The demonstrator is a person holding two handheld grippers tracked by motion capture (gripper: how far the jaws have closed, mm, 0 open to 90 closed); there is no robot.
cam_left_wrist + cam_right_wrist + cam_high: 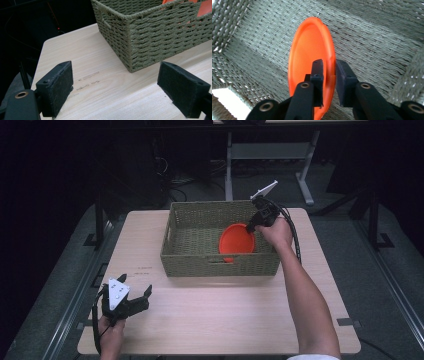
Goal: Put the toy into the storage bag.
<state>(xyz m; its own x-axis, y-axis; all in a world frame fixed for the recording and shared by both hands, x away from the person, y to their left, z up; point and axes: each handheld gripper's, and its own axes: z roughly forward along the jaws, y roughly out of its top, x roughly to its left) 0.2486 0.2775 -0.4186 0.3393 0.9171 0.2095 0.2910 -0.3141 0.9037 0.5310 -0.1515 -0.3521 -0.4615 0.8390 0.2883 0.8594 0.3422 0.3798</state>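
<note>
One outstretched right gripper astride the orange plate's rim, pads barely apart; left gripper agape

No readable text, label, brand, number or sign appears anywhere. Faint dark marks sit on the table near its left edge, just beside the basket, too blurred to read.

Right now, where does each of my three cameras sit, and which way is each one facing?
High view: above the near table edge, facing forward and down; both forearms show, with left gripper and right gripper.
Left gripper view: low over the table, facing the basket corner; its open fingers show.
Right gripper view: inside the basket, facing its floor; its fingers straddle the orange plate rim.
Shared: basket and plate.
</note>
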